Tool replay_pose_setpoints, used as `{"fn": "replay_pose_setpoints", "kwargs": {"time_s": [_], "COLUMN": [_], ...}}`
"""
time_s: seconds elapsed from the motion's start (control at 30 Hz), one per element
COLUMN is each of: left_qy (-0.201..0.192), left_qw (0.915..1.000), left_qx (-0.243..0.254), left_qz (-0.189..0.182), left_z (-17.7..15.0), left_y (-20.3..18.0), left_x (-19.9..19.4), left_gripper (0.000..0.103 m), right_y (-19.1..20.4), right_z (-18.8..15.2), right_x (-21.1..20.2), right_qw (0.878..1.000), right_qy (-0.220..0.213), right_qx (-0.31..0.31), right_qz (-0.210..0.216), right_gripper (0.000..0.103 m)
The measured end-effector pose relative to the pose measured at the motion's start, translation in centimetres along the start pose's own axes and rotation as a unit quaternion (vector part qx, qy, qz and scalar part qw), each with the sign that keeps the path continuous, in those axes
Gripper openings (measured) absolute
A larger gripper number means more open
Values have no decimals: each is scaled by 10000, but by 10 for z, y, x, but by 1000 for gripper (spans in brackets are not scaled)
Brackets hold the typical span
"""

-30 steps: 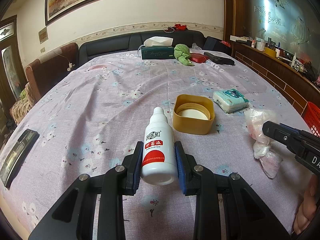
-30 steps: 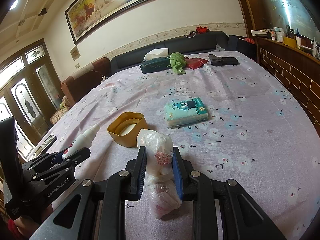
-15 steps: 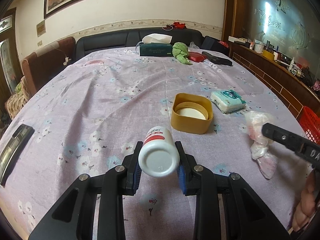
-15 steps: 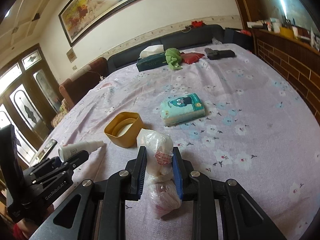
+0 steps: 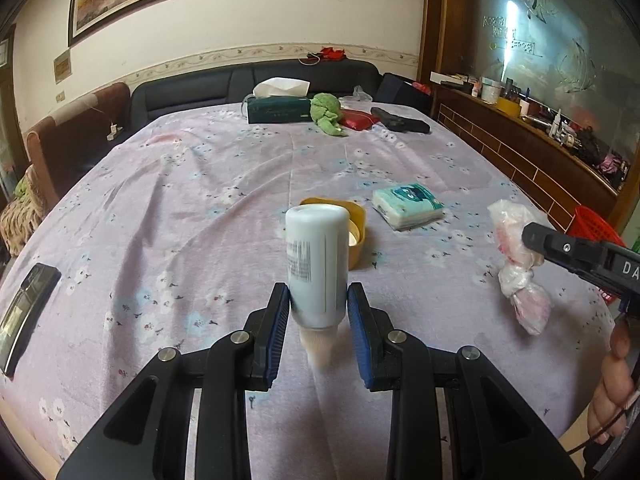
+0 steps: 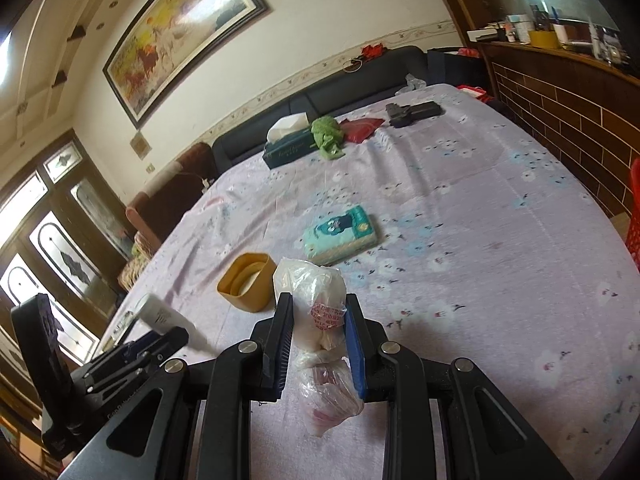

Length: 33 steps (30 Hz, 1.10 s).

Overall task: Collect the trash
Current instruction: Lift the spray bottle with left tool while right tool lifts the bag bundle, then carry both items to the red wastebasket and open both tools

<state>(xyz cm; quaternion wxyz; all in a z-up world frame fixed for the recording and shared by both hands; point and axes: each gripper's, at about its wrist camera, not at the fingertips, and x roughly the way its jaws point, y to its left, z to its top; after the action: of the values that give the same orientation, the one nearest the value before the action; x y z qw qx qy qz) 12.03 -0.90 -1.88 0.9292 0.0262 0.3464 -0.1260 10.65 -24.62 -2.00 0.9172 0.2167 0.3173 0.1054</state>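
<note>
Two grippers, each holding one piece of trash. Low in the centre of the left wrist frame, the left gripper [image 5: 319, 312] has its blue-padded jaws closed on a single white plastic bottle [image 5: 317, 264]; the bottle is upside down, its flat base uppermost and its nozzle pointing down between the fingers, with a strip of fine print running down its side, slightly blurred. Low in the centre of the right wrist frame, the right gripper [image 6: 319, 338] is clamped on one knotted clear plastic bag [image 6: 316, 316], crumpled, stuffed with white and pinkish material and carrying a small red-printed label, its lower end drooping below the jaws. On the flowered tablecloth [image 5: 192, 184] mid-frame lie one mustard-yellow container [image 6: 246, 282] and one teal tissue pack [image 6: 340, 235]. One red basket [image 5: 596, 228] shows at the right edge.
</note>
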Motion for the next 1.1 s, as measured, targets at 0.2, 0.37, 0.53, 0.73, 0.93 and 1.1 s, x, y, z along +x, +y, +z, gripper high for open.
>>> {"fn": "replay_pose_setpoints", "kwargs": {"time_s": [0.2,0.37,0.53,0.73,0.93,1.1], "left_qy": [141,386,541,796,735,576], "left_qw": [9998,9991,9985,9968,9972,9983], "left_qx": [-84,-157,39,-13,-6,34], "left_qz": [79,4,7,116,148,-44], "left_z": [-2,0,4,6,4,6], "left_y": [4,8,-3,-3,-2,-9], "left_x": [10,23,36,56,53,36], "left_gripper": [29,29,29,29,29,29], "right_y": [-6,-10,-10,-9,-5,-3], "right_z": [-2,-4,-4,-5,-5,-6], "right_x": [-7,-6,-7,-8,-11,-12], "right_qw": [10000,9999,9999,9999,9999,9999], "right_qy": [-48,-17,-54,-34,-49,-56], "right_qx": [61,135,108,82,23,20], "right_qz": [9,45,69,105,136,155], "right_gripper": [27,27,27,27,27,27]}}
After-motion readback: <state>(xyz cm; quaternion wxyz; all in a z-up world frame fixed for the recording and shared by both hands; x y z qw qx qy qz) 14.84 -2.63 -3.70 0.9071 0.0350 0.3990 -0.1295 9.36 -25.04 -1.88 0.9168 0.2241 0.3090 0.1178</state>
